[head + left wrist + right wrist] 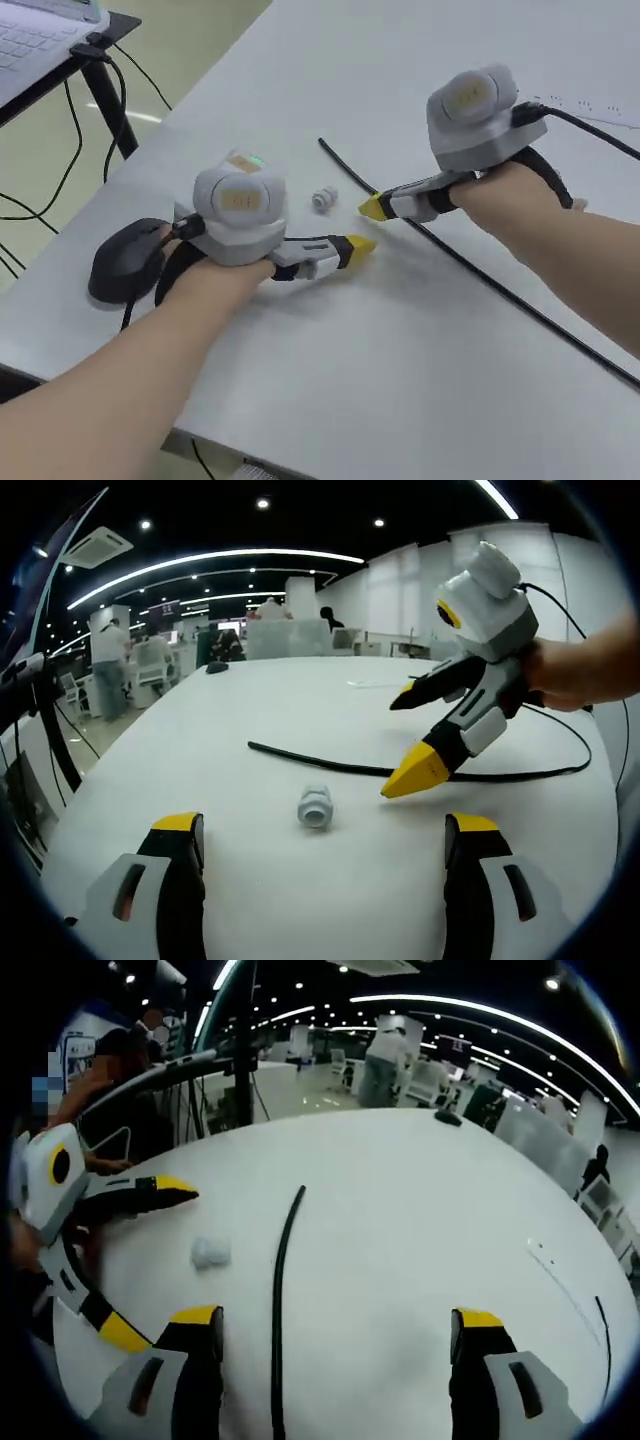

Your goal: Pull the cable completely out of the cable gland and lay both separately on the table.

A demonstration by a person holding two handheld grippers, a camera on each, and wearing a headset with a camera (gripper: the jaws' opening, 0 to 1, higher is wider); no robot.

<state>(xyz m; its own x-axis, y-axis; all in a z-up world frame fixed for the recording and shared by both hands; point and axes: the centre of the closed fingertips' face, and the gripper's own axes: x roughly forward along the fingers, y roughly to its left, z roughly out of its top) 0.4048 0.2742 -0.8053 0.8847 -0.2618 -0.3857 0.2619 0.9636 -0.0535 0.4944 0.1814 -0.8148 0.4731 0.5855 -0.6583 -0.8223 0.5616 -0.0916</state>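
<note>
A small white cable gland [323,199] lies by itself on the white table [400,350]. The black cable [480,275] lies apart from it, running from the far middle to the near right. My left gripper [358,246] rests near the gland, open and holding nothing; the gland [315,806] sits just ahead of its jaws [322,830]. My right gripper [372,207] hovers over the cable beside the gland, open and holding nothing. The cable [283,1260] passes between its jaws [336,1318], with the gland [210,1252] to the left.
A black mouse [125,262] sits by my left wrist near the table's left edge. A laptop [40,30] on a black stand with hanging wires is beyond that edge. A paper sheet [600,108] lies far right.
</note>
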